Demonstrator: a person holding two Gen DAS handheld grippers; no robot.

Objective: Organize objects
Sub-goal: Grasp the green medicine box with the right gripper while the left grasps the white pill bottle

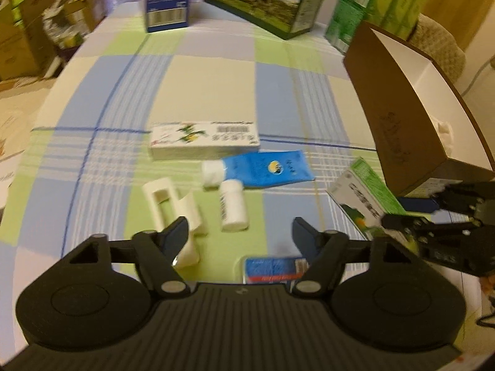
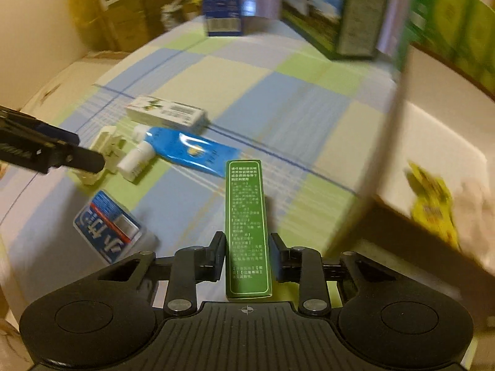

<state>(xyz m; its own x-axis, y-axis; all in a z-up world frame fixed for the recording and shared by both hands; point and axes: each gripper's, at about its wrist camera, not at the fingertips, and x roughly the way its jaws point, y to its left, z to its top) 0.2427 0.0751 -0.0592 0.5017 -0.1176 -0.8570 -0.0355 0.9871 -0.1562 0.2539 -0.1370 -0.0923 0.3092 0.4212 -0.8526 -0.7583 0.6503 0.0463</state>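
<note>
Now the right gripper jaws squeeze a green box, while the left gripper jaws gape wide, holding nothing, white bottle at 12 o'clock.

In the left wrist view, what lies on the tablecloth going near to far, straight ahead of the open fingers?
Blue packet → small white bottle → blue tube → long white box → dark blue carton at the far edge.

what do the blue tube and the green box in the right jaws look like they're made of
Blue tube: likely soft glossy plastic, judging by its bright sheen and flattened end; white cap looks hard plastic. Green box: apparently thin printed cardboard, matte, with crisp folded edges.
</note>
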